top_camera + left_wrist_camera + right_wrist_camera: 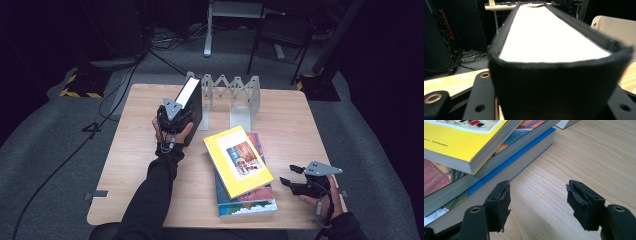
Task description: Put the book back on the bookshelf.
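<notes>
A thick black book (192, 102) stands on edge at the back left of the wooden table (140, 150), leaning by the metal book rack (235, 97). My left gripper (172, 117) is shut on the black book (554, 82), whose spine and white page block fill the space between the jaws. A yellow book (237, 160) lies on top of a stack of flat books (245, 200) at the front centre. My right gripper (291, 176) hovers open just right of that stack, above the tabletop; its fingers (499, 202) stand wide apart with nothing between them, close to the yellow book (459, 145).
The zigzag metal rack stands along the table's back edge. A dark chair (282, 35) and a desk leg (207, 30) stand on the grey carpet beyond, with cables (115, 95) trailing at the left. Bare wood lies right of the stack (579, 157).
</notes>
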Motion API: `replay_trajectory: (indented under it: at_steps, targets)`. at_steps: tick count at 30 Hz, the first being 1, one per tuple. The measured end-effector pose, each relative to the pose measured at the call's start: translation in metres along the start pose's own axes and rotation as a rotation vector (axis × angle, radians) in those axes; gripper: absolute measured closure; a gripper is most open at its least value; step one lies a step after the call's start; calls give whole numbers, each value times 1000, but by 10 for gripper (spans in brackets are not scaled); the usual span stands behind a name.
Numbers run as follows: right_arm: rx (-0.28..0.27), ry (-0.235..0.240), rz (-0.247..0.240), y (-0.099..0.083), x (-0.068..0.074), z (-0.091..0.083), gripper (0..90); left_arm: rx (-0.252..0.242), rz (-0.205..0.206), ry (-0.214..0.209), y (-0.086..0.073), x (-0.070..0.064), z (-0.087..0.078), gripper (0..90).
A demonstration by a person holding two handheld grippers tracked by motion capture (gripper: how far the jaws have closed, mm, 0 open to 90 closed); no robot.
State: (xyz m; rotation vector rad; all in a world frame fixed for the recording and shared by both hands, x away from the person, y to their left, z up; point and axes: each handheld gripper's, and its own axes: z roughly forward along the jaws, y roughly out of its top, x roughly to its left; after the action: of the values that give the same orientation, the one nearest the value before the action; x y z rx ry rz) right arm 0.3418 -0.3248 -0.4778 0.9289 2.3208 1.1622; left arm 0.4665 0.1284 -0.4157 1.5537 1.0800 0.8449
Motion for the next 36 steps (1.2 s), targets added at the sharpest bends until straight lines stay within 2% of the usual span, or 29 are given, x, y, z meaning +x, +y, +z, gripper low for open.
replay_trajectory:
  at_steps: [7, 10, 11, 13, 16, 17, 18, 21, 23, 24, 27, 30, 31, 36]
  targets:
    - [4, 2, 1, 0, 0, 0, 350, 38, 3, 10, -13, -2, 1, 444]
    - [7, 3, 3, 0, 0, 1, 350, 64, -29, 5, -27, 0, 0, 414]
    - [9, 2, 2, 0, 1, 1, 350, 64, -29, 5, -27, 0, 0, 409]
    - [8, 2, 2, 0, 1, 1, 350, 88, -40, 1, -36, 0, 0, 404]
    - [10, 2, -2, 0, 1, 1, 350, 137, -27, -2, -48, -1, 0, 403]
    - [12, 3, -3, 0, 2, 1, 349, 137, -27, -2, -48, -1, 0, 403]
    - [13, 3, -1, 0, 2, 2, 350, 187, -15, -6, -58, -1, 2, 403]
    - [16, 1, -2, -1, 1, 2, 349, 221, -18, -14, -66, -1, 4, 432]
    - [16, 2, -3, -1, 2, 2, 350, 221, -16, -19, -70, -1, 6, 440]
    - [17, 2, -5, -1, 2, 2, 349, 219, -17, -17, -70, -2, 6, 479]
    - [20, 2, -2, -1, 1, 3, 349, 209, -25, 8, -71, -6, 7, 503]
    - [24, 5, -4, -2, 2, 4, 349, 190, -50, 57, -71, -13, 10, 513]
    - [28, 4, -6, -1, 3, 5, 349, 191, -73, 76, -70, -17, 13, 514]
    - [30, 8, -12, -2, 4, 6, 349, 194, -92, 123, -66, -22, 25, 515]
